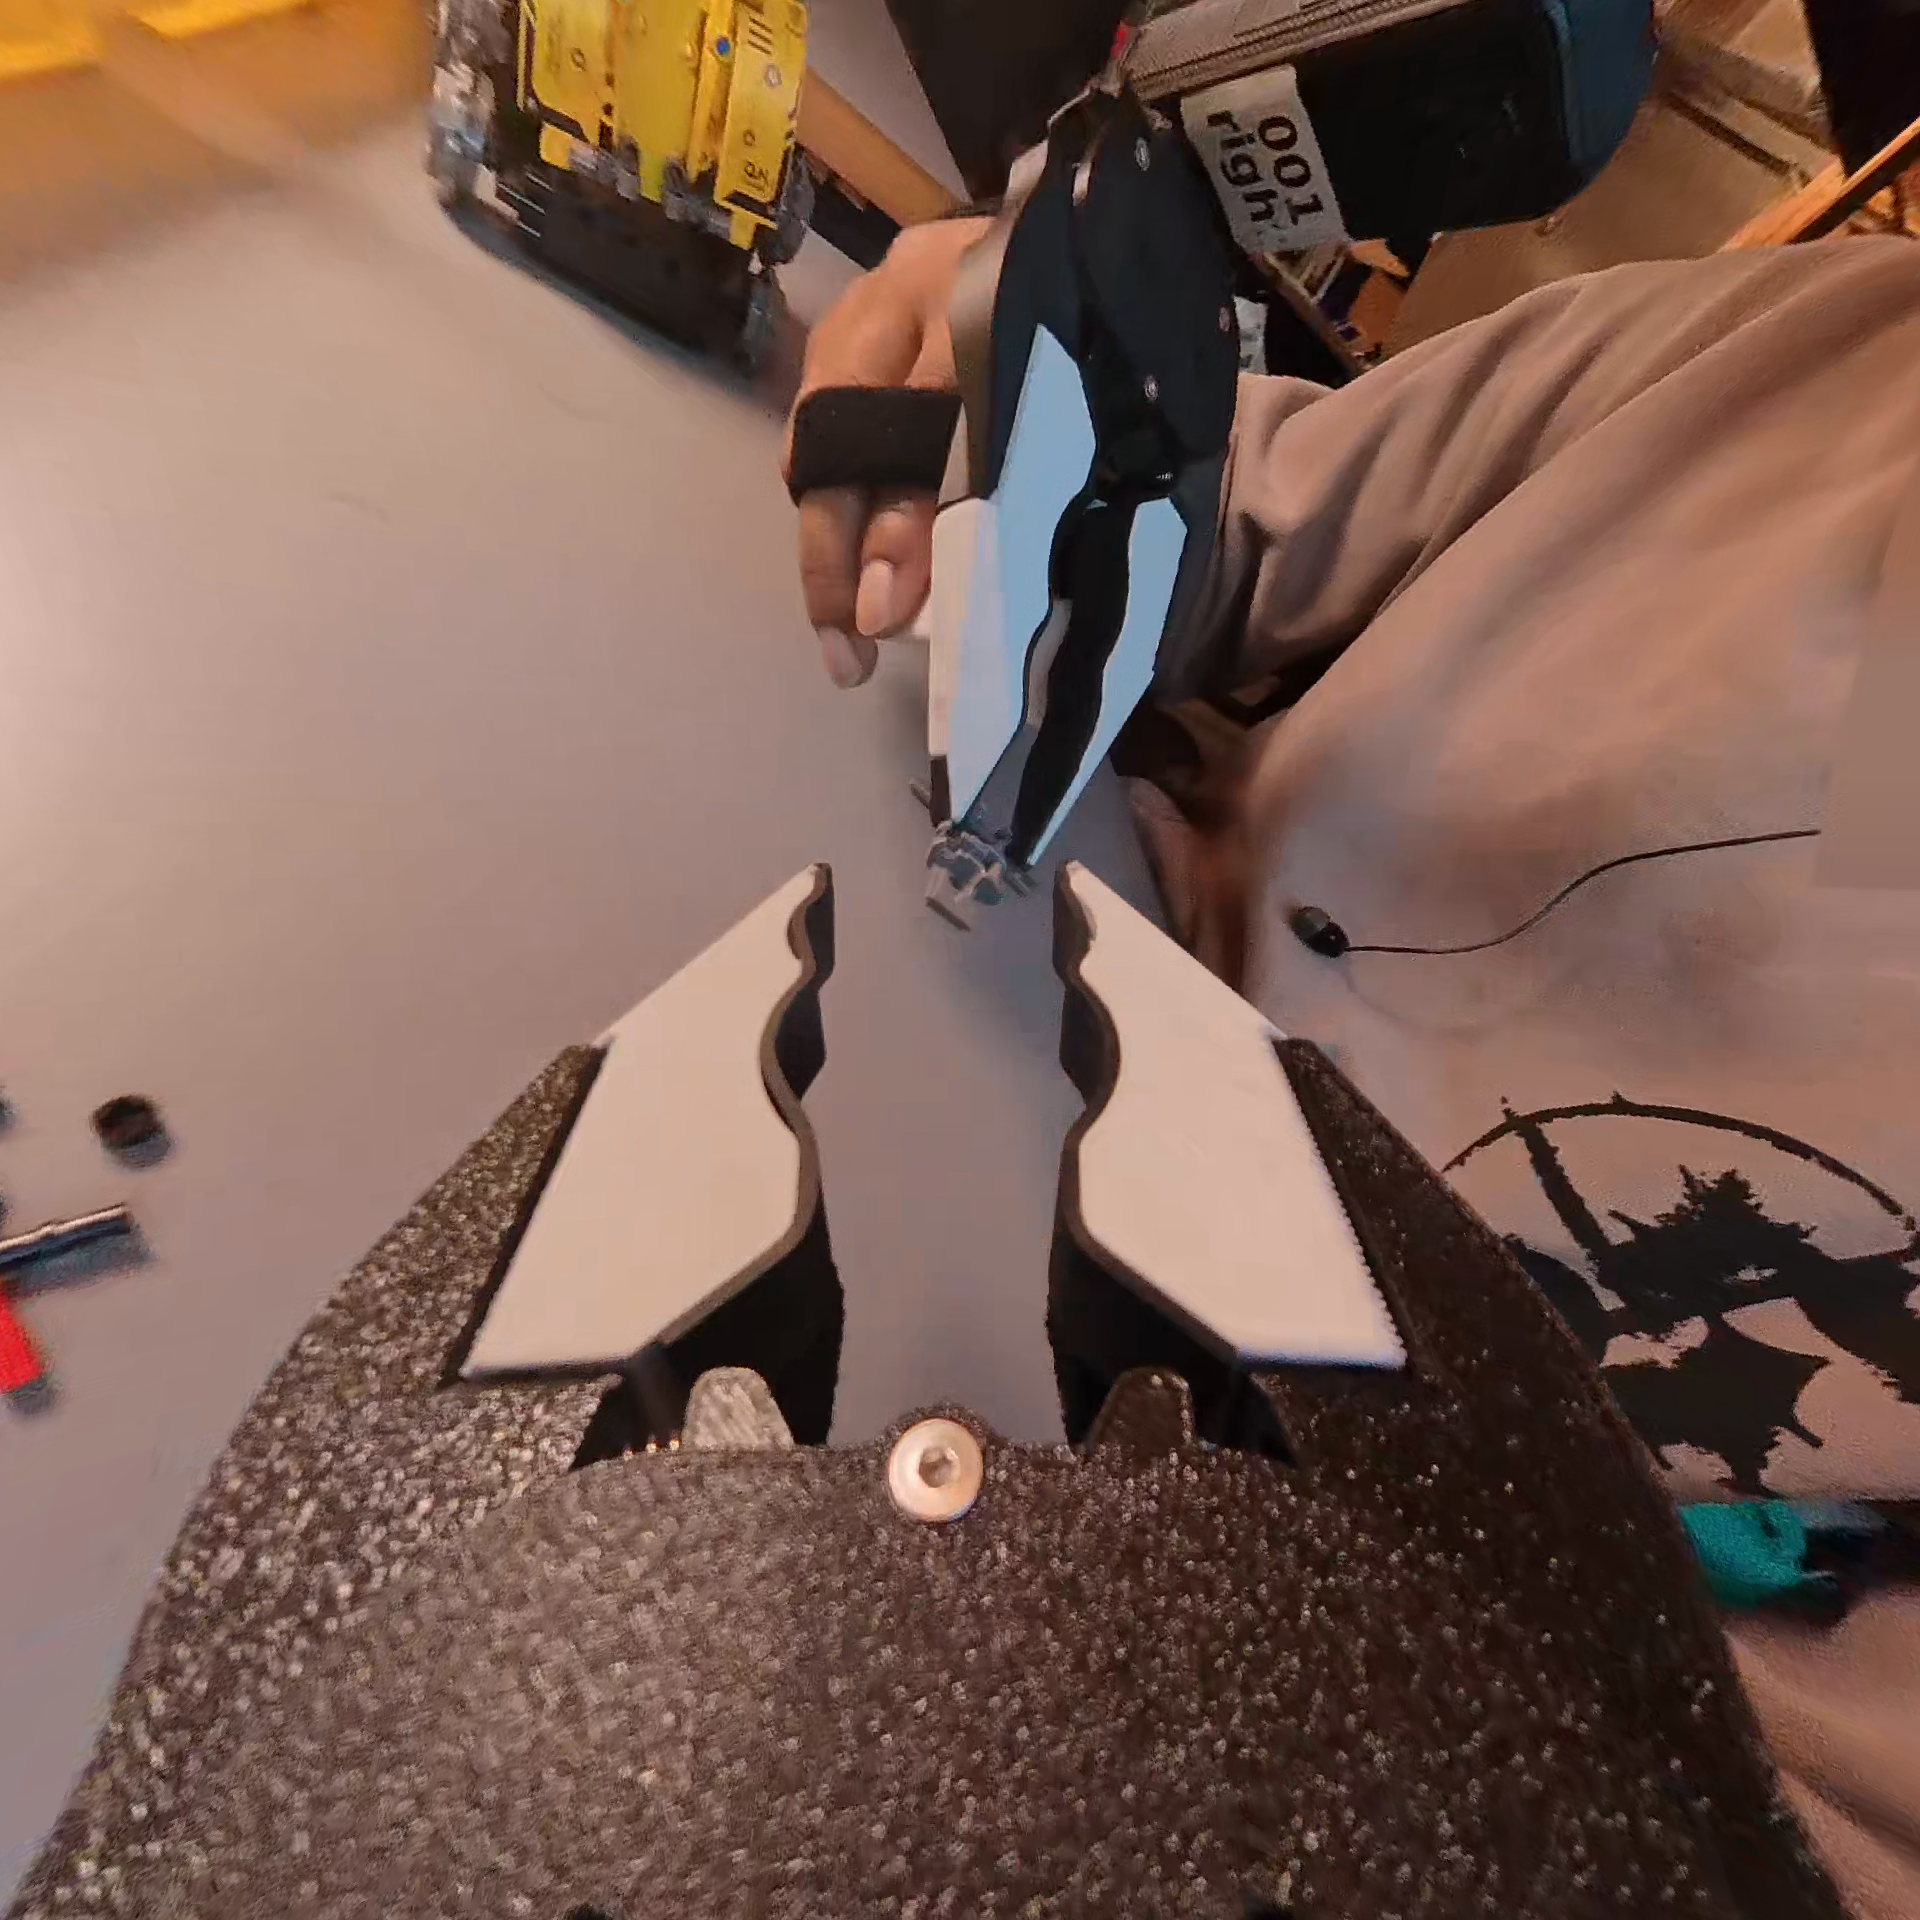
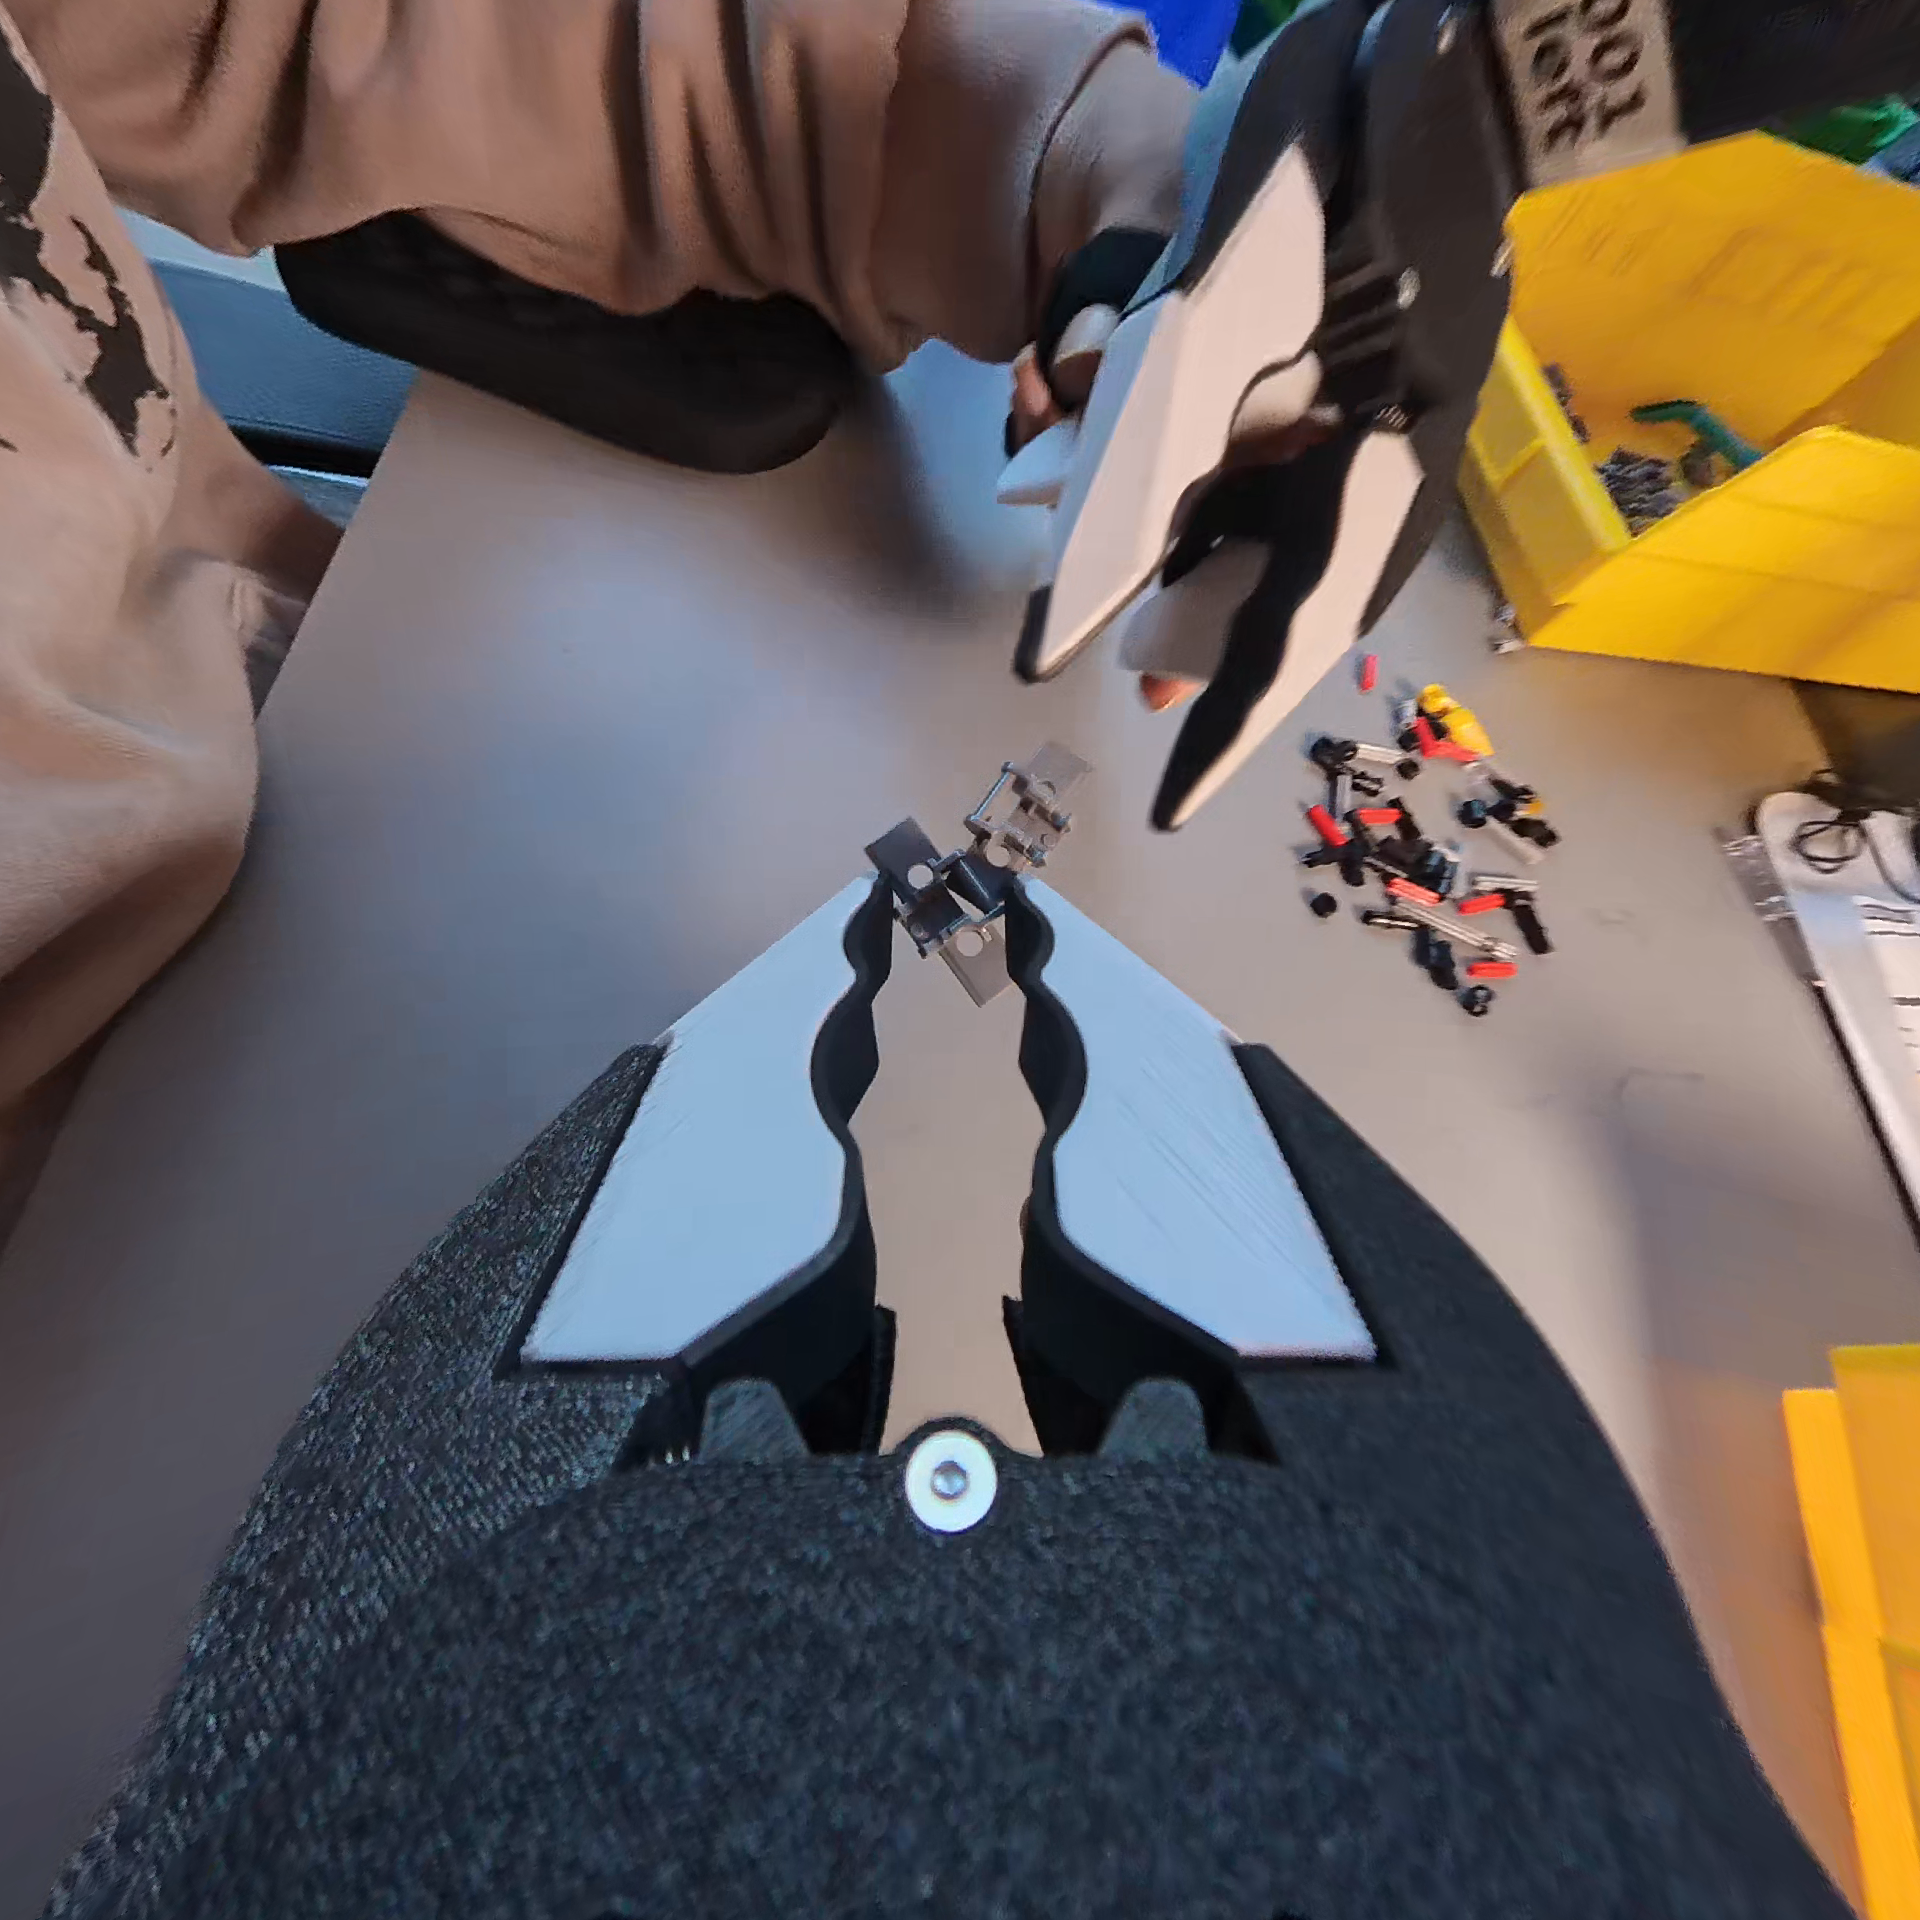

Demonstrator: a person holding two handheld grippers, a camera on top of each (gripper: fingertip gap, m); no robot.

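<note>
Grey tabletop (image 2: 582, 727) carries, left to right, a small grey-and-black brick assembly (image 2: 971, 883) pinched at the right gripper (image 2: 951, 894) tips, loose red and black pieces (image 2: 1423, 862), and a yellow bin (image 2: 1704, 436). Only the left wrist view shows a yellow-and-black brick model (image 1: 644, 156); there the left gripper (image 1: 945, 883) hovers with jaws spread and empty, just short of the assembly, a hand (image 1: 873, 499) beside it.

The yellow and black brick-built model (image 1: 634, 156) is cut off by the top edge of the left wrist view and blurred. At that view's left edge, a red piece (image 1: 19, 1351) and a dark rod (image 1: 62, 1236) are cropped and smeared. In the right wrist view the small loose parts (image 2: 1423, 862) on the bench (image 2: 623, 727) are too small to tell apart. The yellow bin (image 2: 1714, 436) runs off the right edge; its contents are unclear. The grey assembly (image 2: 966, 894) is partly hidden between the right gripper's (image 2: 951, 883) jaws.
</note>
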